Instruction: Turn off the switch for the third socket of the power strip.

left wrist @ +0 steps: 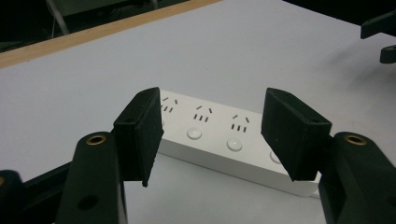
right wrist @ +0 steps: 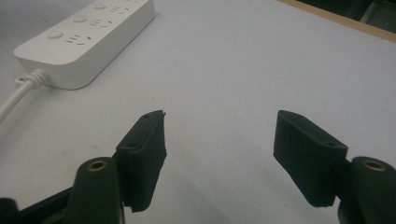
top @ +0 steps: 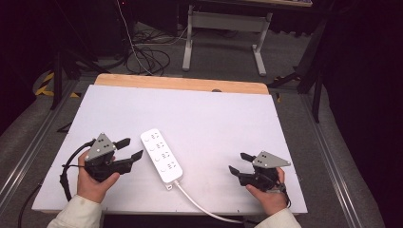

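A white power strip [top: 161, 155] with several sockets and round buttons lies on the white table top [top: 204, 118], its white cord [top: 199, 205] running off the near edge. My left gripper [top: 130, 148] is held just left of the strip, open, jaws pointing at it. In the left gripper view the strip [left wrist: 219, 140] lies across beyond the open gripper [left wrist: 219, 135]. My right gripper [top: 239, 162] rests open near the table's front right, well apart from the strip. In the right gripper view the strip [right wrist: 88, 35] sits at the upper left, past the open gripper [right wrist: 219, 163].
The white board lies on a wooden table whose far edge [top: 180, 83] shows. Behind it stand a desk frame [top: 223, 33] and tangled cables [top: 147, 57] on the floor. The other gripper's jaws [left wrist: 380, 35] show at the upper right of the left gripper view.
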### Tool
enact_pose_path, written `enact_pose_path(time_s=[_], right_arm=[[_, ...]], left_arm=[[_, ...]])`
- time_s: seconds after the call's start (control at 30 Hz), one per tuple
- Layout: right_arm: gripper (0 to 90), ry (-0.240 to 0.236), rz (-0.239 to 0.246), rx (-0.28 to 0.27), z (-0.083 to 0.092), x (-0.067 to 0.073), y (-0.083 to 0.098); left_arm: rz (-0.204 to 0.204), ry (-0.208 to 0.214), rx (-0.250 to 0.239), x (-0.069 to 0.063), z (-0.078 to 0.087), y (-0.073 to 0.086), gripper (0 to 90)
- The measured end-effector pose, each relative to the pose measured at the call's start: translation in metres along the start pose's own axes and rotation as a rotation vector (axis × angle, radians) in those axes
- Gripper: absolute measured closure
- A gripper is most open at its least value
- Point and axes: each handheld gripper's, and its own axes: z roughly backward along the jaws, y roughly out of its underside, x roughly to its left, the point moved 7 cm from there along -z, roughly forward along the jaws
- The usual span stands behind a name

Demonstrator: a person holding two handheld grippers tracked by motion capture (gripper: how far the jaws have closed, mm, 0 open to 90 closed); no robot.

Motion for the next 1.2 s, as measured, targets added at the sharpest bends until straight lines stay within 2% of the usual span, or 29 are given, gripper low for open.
enact_pose_path(time_s=[0.27,0.67,1.03,1.17,1.2], right_arm=[[34.6,-0.002,0.004,0.007,-0.001,0.001,0.0],[34.3,-0.005,0.006,0.013,-0.003,0.001,0.001],[34.0,-0.008,0.005,0.016,-0.004,0.0,0.002],[34.0,-0.009,0.006,0.017,-0.004,0.0,0.002],[34.0,-0.009,0.007,0.016,-0.004,0.0,0.002]], left_arm=[[0.016,0.015,0.021,0.001,-0.011,-0.003,39.7],[-0.008,0.015,0.029,-0.002,-0.031,-0.012,44.3],[0.005,0.022,0.042,-0.003,-0.049,-0.016,46.0],[-0.005,0.018,0.052,-0.001,-0.051,-0.015,46.6],[0.005,0.023,0.053,-0.002,-0.052,-0.015,46.8]])
